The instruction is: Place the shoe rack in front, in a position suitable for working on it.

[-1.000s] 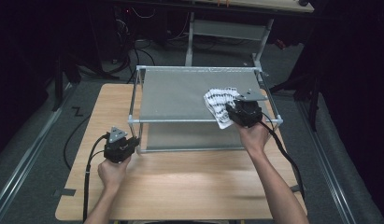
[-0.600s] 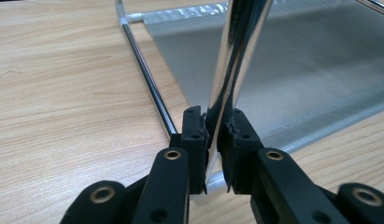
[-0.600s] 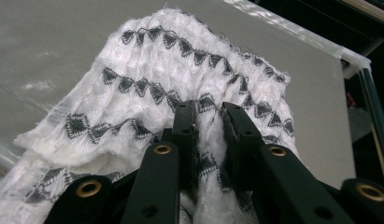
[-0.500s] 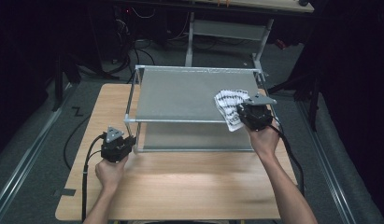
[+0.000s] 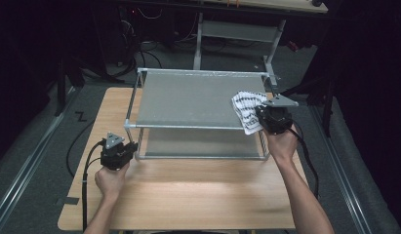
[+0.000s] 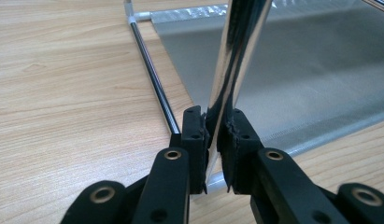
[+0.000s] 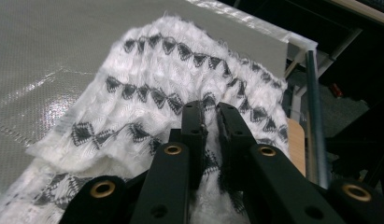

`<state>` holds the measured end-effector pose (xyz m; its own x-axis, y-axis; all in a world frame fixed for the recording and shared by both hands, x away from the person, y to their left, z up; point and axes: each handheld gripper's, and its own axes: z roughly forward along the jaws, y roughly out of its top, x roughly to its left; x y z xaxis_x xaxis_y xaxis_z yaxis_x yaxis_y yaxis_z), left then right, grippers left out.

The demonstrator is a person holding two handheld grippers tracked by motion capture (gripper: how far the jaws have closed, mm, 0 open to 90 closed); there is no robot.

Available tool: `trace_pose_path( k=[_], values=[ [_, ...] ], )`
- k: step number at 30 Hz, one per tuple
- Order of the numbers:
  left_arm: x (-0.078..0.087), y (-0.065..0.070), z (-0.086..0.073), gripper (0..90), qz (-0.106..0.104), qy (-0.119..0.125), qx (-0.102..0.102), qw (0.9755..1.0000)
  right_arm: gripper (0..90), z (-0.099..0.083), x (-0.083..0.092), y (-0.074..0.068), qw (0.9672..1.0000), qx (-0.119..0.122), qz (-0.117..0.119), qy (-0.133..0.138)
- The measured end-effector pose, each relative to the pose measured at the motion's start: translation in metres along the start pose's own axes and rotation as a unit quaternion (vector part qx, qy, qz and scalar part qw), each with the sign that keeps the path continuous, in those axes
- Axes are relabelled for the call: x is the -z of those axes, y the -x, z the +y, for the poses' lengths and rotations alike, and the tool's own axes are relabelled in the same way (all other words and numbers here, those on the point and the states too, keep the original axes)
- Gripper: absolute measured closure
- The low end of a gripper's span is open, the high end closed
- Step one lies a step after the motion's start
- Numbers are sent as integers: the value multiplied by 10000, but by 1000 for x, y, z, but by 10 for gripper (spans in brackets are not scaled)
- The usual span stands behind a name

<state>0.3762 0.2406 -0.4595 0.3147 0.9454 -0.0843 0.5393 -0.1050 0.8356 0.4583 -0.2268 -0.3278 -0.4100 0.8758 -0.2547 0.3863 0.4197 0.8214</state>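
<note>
A metal rack [image 5: 198, 97] with two grey mesh shelves stands on the wooden table [image 5: 188, 190]. My left gripper [image 5: 131, 146] is at its front left corner. It is shut on the shiny upright post [image 6: 236, 56], which runs up between the pads of the left gripper [image 6: 213, 123]. A white cloth with black zigzag bands [image 5: 246, 108] lies on the top shelf at the right front corner and hangs partly over the edge. The jaws of my right gripper [image 5: 256, 114] have just been closing on this cloth [image 7: 157, 79]. The right gripper [image 7: 211, 112] now pinches a fold of it.
The rack's lower shelf [image 5: 198, 141] sits just above the tabletop. A second metal frame [image 5: 237, 34] stands on the dark floor behind the table. Cables trail from both grippers off the table's near side. Bare wood stretches between the rack and the near edge.
My right gripper has slid to the right along the top shelf, dragging the cloth toward the right front corner, and its jaws have closed on it. The left gripper has stayed on the post.
</note>
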Motion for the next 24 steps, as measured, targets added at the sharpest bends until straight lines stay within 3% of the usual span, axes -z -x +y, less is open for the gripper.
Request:
trace_pose_path(
  k=[10, 13, 24],
  values=[
    [0, 0, 1, 802, 4, -38, -15, 10000, 842, -9, 27, 27, 9997, -138, -188, 59],
    [0, 0, 1, 802, 3, -36, -16, 10000, 842, -17, 30, 32, 9996, -101, -266, 15],
    [1, 0, 0, 802, 19, -35, -19, 10000, 843, -36, 38, 51, 9980, -431, -450, 80]
  ],
)
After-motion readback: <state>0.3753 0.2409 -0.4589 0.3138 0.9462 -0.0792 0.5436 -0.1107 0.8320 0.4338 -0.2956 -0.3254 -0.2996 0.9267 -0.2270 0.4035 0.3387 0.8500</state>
